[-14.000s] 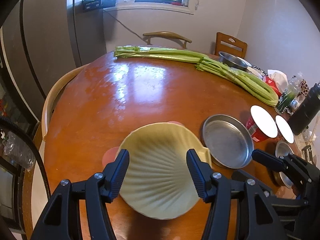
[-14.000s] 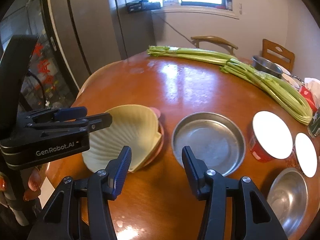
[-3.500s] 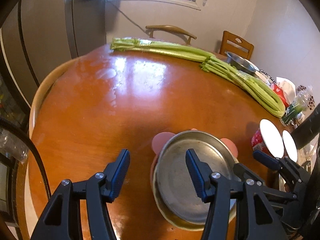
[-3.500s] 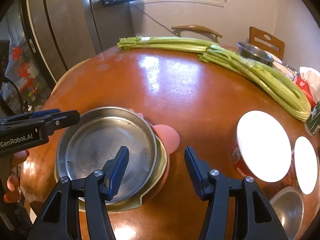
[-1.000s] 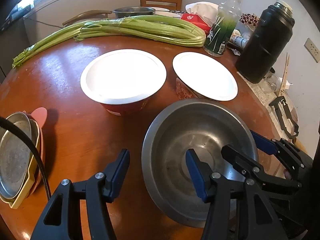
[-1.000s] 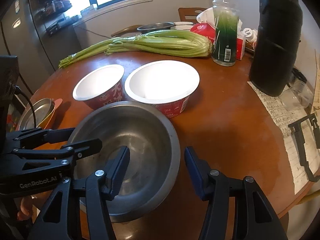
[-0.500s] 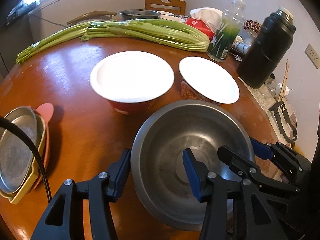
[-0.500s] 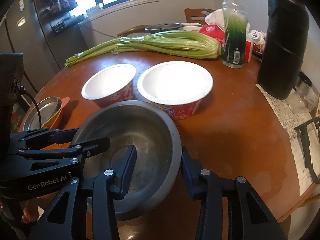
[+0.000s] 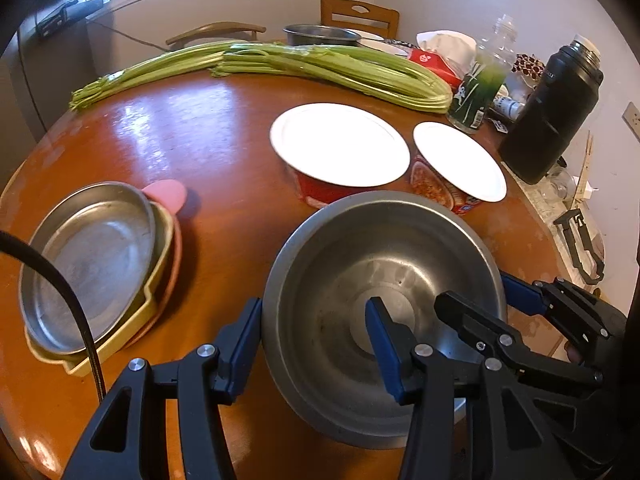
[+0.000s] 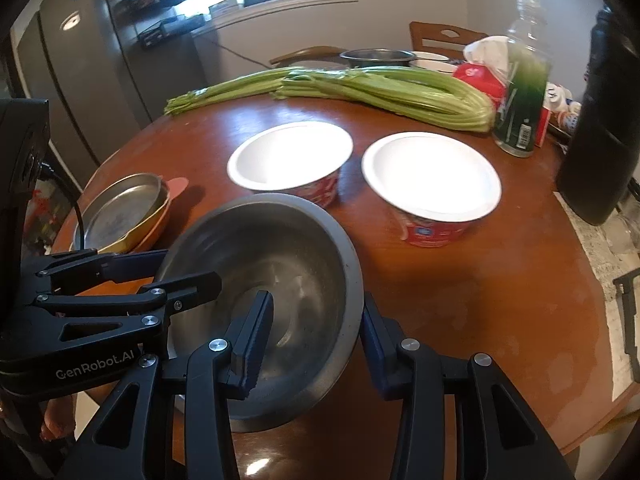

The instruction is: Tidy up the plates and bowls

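Now gripped from two sides: steel bowl (image 9: pixel 384 280), mouth up and tipped slightly toward the cameras, round, so no long axis to speak of. Left tool (image 9: pixel 314 344) nearly closed, pinching the bowl's near-left wall, one blue pad outside the rim, the other inside. Right tool (image 10: pixel 316 340) likewise nearly closed, clamped on the opposite wall, one pad inside, one outside. Bowl near the front edge of the round wooden worktop (image 9: pixel 208 144), its far rim just short of two paper noodle bowls (image 9: pixel 340 148) with white interiors and red printed sides, set side by side and close together. To the left, well apart from the steel bowl: a stack of three plates (image 9: pixel 96 264) — steel on top, yellow beneath, pink at the bottom, the pink showing at the far edge. Bare wood between stack and steel bowl, and a wider bare stretch behind the stack up to the celery (image 9: pixel 280 68) lying lengthwise across the far side. Crowded on the right: one green bottle (image 9: pixel 480 88), one black flask (image 9: pixel 552 108), a red tissue pack (image 9: pixel 432 60). One more steel bowl (image 9: pixel 320 35) at the far edge, by two wooden chairs (image 9: pixel 360 12).
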`<move>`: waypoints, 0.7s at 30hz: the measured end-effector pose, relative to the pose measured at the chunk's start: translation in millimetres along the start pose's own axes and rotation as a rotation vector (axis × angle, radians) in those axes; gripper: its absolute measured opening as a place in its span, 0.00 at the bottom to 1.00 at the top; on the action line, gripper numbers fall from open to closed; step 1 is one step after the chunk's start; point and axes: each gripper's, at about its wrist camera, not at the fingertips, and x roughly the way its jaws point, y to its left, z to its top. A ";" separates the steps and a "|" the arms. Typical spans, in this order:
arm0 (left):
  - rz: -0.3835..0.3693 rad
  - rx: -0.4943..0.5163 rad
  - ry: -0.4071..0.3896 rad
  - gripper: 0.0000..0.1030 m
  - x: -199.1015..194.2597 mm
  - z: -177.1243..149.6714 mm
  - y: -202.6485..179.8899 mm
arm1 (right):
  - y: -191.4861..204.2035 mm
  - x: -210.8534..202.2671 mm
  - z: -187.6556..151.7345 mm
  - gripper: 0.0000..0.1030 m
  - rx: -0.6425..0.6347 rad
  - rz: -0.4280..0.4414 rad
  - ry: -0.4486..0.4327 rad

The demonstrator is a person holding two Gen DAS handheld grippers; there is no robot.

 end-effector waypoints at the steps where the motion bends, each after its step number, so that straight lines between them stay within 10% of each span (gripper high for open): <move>1: 0.003 0.002 -0.001 0.50 -1.3 -0.9 1.0 | 1.5 0.2 0.2 0.44 -0.004 0.004 0.001; 21: -0.018 0.026 -0.001 0.51 -9.7 -10.0 -1.5 | 6.6 10.7 -11.1 0.45 -0.013 -0.016 0.054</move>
